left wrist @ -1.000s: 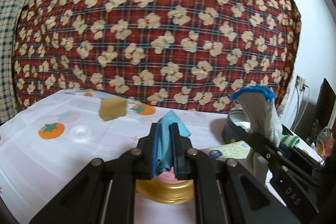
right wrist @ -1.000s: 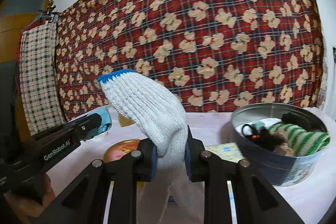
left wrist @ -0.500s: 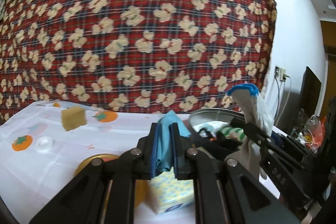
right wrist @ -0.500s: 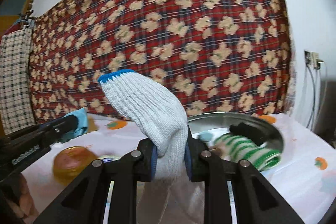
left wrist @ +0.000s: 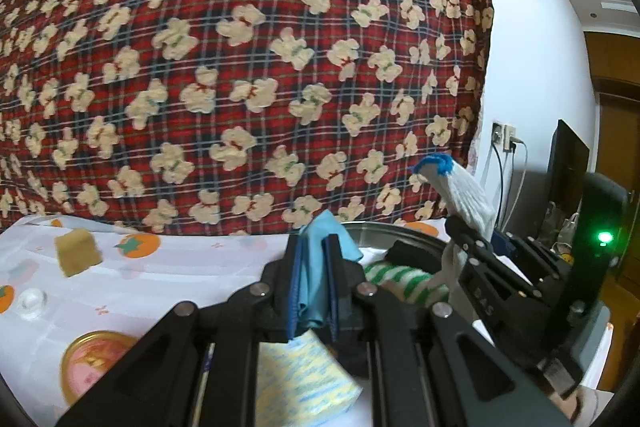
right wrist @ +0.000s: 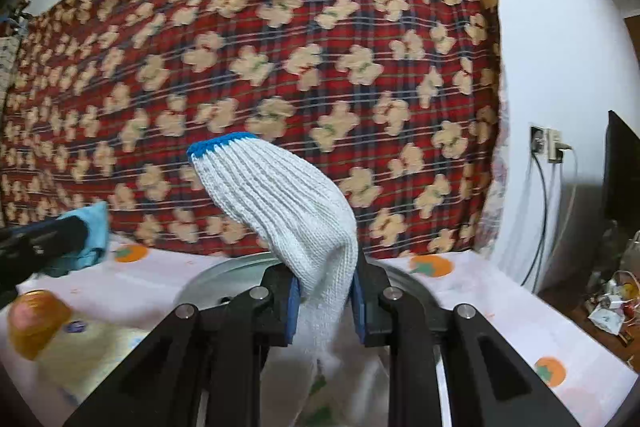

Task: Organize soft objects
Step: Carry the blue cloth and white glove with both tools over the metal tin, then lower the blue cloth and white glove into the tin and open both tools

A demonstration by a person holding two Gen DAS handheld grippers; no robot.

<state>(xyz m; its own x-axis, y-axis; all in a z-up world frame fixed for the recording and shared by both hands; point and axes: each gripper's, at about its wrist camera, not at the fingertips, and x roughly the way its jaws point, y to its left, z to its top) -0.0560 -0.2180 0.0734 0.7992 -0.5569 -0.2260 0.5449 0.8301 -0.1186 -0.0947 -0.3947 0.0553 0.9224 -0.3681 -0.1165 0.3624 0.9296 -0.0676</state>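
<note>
Left hand-held gripper [left wrist: 314,291]: pinching a blue cloth [left wrist: 316,267] between its pads; the cloth sticks up above the fingertips and hangs a little below them.
Right hand-held gripper [right wrist: 324,301]: pressed against a white knitted glove [right wrist: 288,211] with a blue cuff; the cuff end stands up toward 11 o'clock and the rest drapes down between the fingers.
Tissue pack [left wrist: 300,383]: yellow and blue, lying on the surface just under the left fingers, at 6 o'clock in the left wrist view.
Jar lid [left wrist: 94,363]: gold rim with a pink centre, flat on the surface at 8 o'clock.
Round tin [left wrist: 404,231]: metal, directly beyond both grippers; the right gripper's glove hangs over its near rim in the right wrist view.
Striped cloth [left wrist: 404,279]: green and white, inside the tin, beside a dark item I cannot identify.
Surface [left wrist: 180,275]: white covering printed with orange fruit.
Clear small dish [left wrist: 32,303]: at 9 o'clock, well apart from the tin.
Sponge block [left wrist: 78,253]: tan, farther back at 10 o'clock.
Backdrop [left wrist: 240,67]: red plaid fabric with cream flower shapes, hung behind the surface.
</note>
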